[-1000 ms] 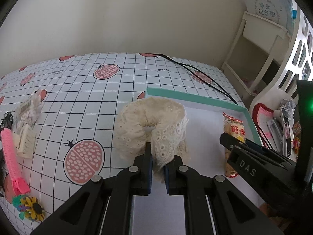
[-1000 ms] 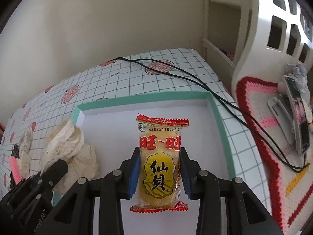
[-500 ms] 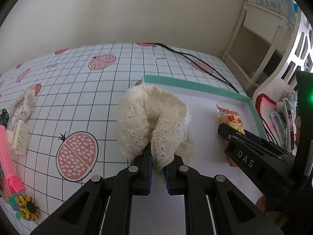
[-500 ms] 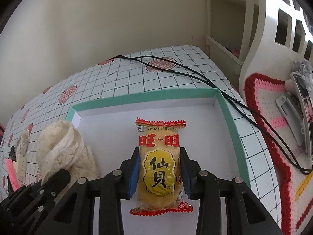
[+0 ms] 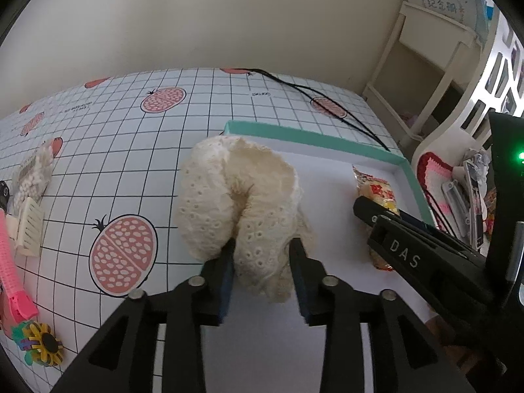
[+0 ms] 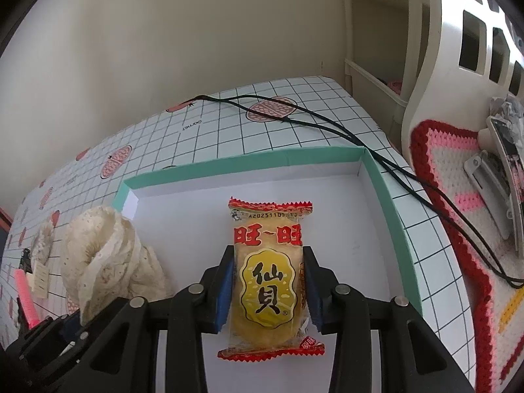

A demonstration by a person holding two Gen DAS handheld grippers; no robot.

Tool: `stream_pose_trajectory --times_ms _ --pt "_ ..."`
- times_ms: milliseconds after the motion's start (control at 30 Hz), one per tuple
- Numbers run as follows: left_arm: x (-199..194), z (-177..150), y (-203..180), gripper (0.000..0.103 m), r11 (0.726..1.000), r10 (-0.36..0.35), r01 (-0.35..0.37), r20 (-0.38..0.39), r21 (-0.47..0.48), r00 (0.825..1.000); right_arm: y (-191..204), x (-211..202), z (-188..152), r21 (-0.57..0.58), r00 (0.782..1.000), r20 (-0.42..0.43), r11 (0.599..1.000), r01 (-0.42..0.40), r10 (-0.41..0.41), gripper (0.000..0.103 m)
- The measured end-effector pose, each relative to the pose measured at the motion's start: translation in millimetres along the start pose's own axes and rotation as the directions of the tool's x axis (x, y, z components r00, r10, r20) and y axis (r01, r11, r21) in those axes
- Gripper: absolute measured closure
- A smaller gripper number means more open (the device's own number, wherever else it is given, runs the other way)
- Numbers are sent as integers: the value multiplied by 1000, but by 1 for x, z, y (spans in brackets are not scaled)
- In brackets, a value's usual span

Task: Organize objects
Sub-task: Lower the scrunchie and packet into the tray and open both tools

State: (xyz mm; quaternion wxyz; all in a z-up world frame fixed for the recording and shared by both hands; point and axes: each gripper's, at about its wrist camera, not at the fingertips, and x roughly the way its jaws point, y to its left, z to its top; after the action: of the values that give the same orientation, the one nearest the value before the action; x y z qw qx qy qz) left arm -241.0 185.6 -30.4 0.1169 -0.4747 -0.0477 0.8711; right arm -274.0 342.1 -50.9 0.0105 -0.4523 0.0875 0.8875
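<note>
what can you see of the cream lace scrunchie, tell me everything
The cream lace scrunchie is a puffy ring of eyelet fabric, bunched and standing on edge at the left end of the teal-rimmed box, on its white floor. The left gripper straddles its lower fold; its jaws have just been opening and no longer pinch the lace. Nothing else touches it.

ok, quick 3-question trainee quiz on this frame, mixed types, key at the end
1. True or false: the right gripper grips the snack packet.
2. What lies between the left gripper's fingers? A) pink hair clip B) cream lace scrunchie C) sunflower clip
3. Which colour is the rim of the box under both grippers?

Key:
1. True; its pads press the packet's sides.
2. B; the cream lace scrunchie, with the jaws just opened around it.
3. Teal.
</note>
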Motion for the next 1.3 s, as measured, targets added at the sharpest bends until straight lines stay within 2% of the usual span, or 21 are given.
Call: stream_pose_trajectory --times_ms 233,500,767,867,1000,1067,1133,1233,1300 --pt "-13 4 -1 60 1000 -15 15 30 -12 999 3 -7 3 4 999 19 999 -37 37 52" --pt "-33 5 5 57 998 -13 17 70 -53 997 3 -23 3 7 998 37 999 -42 42 52" --pt "-53 1 17 53 993 20 -9 93 -114 995 0 -42 -3 -13 999 35 999 -29 30 52" --pt "-58 -3 22 44 990 35 -21 96 -143 995 -1 -48 -6 -1 999 25 999 -33 33 52" --pt "-65 -7 31 39 982 51 -32 98 -185 994 -4 -55 -12 36 999 5 998 -49 49 52" --pt "-68 -9 35 30 979 66 -44 104 -198 992 -3 -58 -14 39 999 -2 998 -50 50 51" --pt "-70 -11 37 26 979 76 -54 105 -198 992 -2 -61 -17 42 999 -5 998 -48 48 43" --pt "-71 -16 41 18 977 103 -83 94 -195 990 -2 -64 -19 58 999 -6 997 -53 53 39" --pt "-73 -17 44 17 975 121 -100 92 -199 988 -2 -66 -21 63 999 -7 997 -50 50 35"
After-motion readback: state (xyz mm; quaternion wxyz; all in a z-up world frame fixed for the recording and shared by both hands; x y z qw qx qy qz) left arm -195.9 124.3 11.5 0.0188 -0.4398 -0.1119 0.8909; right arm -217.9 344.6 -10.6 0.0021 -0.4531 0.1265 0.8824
